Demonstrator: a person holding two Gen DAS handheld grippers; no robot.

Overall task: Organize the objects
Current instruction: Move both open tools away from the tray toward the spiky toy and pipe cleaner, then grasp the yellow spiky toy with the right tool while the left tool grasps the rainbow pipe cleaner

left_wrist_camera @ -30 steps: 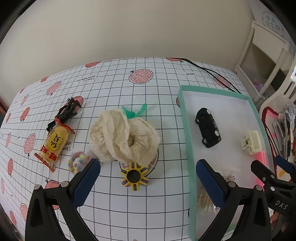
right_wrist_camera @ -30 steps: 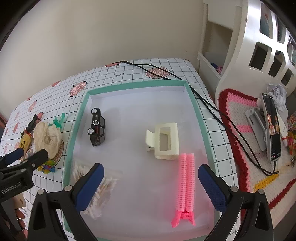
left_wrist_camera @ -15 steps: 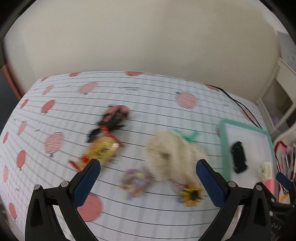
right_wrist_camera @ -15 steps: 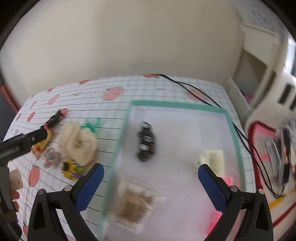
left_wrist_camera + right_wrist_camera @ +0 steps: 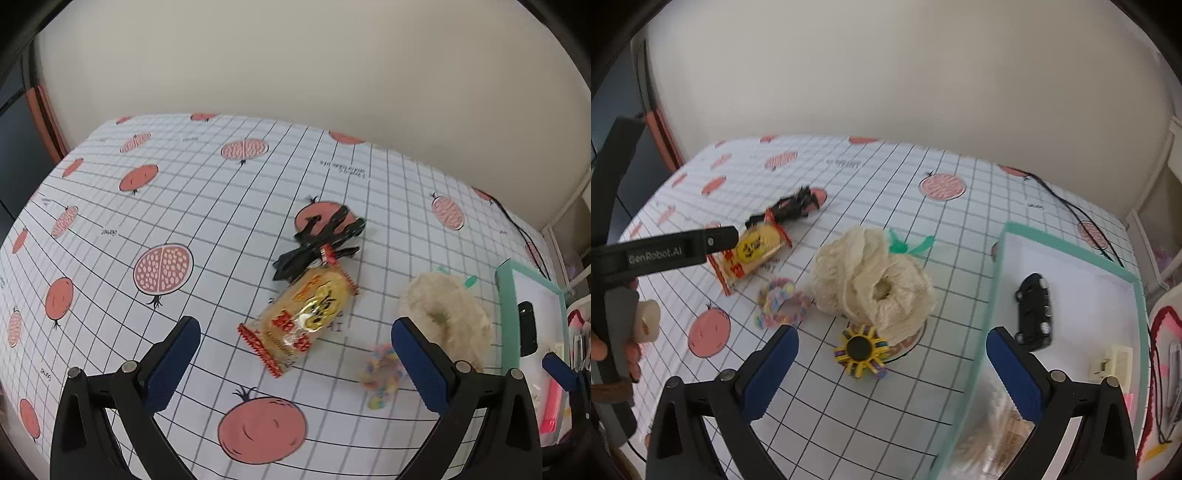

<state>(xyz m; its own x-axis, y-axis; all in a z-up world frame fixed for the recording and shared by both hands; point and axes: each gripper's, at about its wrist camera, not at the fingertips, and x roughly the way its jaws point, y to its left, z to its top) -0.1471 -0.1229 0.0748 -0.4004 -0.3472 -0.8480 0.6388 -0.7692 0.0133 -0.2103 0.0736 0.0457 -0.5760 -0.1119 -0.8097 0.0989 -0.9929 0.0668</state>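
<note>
My left gripper point(image 5: 295, 354) hangs above the grid-patterned tablecloth point(image 5: 207, 206) with its blue-padded jaws spread wide and nothing between them. Just ahead of it, centred in the gap, lies the yellow snack packet point(image 5: 306, 317), tilted, its far end touching a black hair claw point(image 5: 325, 236). Beside my right-hand finger point(image 5: 421, 365) sits a small pastel hair tie point(image 5: 380, 369), blurred, and past that finger a cream lace scrunchie point(image 5: 447, 314).

My right gripper point(image 5: 892, 365) is likewise wide open and empty. Between its fingers, close ahead, I see a yellow spinner toy point(image 5: 860, 349) touching the front of the scrunchie point(image 5: 875, 280) — a green clip point(image 5: 908, 243) pokes out behind it. The hair tie point(image 5: 781, 302) lies ahead-left, the packet point(image 5: 753, 251) and claw point(image 5: 794, 206) farther left.

Ahead-right of the right gripper stands the green-rimmed tray point(image 5: 1067, 247). In it are a black toy car point(image 5: 1034, 314), a cream clip point(image 5: 1112, 363) and — near my right finger — a blurred clear bag point(image 5: 993, 443) whose contents I cannot make out.
</note>
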